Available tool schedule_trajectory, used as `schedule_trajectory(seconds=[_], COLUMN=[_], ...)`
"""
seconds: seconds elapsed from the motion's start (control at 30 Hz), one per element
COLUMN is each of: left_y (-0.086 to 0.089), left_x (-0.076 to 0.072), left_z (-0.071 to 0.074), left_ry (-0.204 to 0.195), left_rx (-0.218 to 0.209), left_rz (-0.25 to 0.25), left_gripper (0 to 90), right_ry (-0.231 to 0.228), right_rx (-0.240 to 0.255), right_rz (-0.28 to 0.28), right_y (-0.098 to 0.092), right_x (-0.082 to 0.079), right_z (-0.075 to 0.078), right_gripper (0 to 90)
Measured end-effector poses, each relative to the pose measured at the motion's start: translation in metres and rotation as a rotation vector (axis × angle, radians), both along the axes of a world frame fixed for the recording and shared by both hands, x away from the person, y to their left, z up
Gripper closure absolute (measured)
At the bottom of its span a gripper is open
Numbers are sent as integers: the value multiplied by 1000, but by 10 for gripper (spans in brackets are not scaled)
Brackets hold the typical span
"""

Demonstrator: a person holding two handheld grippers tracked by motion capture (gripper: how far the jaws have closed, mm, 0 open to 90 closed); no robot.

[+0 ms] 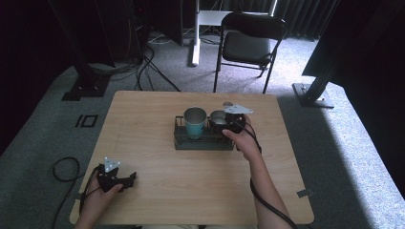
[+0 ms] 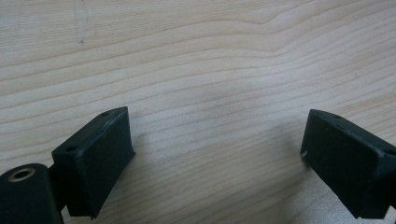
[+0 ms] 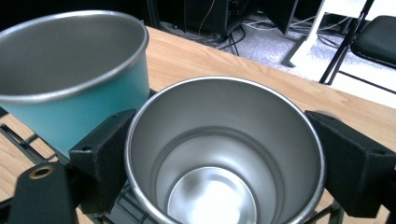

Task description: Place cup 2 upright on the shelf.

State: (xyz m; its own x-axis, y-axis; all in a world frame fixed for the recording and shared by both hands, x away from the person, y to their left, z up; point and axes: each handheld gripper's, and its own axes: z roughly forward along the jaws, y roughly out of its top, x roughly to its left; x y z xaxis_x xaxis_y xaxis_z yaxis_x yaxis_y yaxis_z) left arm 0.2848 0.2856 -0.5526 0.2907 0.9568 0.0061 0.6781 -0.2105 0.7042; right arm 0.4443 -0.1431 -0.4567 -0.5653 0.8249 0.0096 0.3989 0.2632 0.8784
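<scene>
A black wire rack (image 1: 203, 143) stands at the middle of the wooden table (image 1: 143, 119). In it stand a teal cup (image 1: 195, 121) (image 3: 70, 84) with a steel inside and, to its right, a bare steel cup (image 1: 218, 118) (image 3: 224, 154), both upright and empty. My right gripper (image 1: 224, 121) (image 3: 224, 158) reaches over the rack's right end, its two jaws pressed against opposite sides of the steel cup. My left gripper (image 1: 130, 179) (image 2: 215, 154) rests low over the table's front left, jaws wide apart with bare wood between them.
A black folding chair (image 1: 248, 45) stands on the carpet beyond the table's far edge. Dark stand bases (image 1: 313, 93) and cables (image 1: 143, 67) lie on the floor at both sides. Bare wood stretches between the rack and the left gripper.
</scene>
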Motion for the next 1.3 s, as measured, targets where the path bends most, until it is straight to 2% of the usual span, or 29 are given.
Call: schedule_trajectory(seconds=[0.27,0.73,0.97,1.3], left_y=[0,0,0,0], left_x=[0,0,0,0], left_z=[0,0,0,0], left_ry=[0,0,0,0], left_rx=[0,0,1,0], left_rz=[0,0,-1,0], left_gripper=[96,96,96,96], right_ry=[16,-16,-16,-38], right_rx=[-15,-10,-18,-7], right_rz=[6,19,46,45], right_y=[1,1,-2,-9], right_x=[-1,-7,-9,-19], right_z=[-9,-14,-13,-3], right_gripper=[130,128,125,113])
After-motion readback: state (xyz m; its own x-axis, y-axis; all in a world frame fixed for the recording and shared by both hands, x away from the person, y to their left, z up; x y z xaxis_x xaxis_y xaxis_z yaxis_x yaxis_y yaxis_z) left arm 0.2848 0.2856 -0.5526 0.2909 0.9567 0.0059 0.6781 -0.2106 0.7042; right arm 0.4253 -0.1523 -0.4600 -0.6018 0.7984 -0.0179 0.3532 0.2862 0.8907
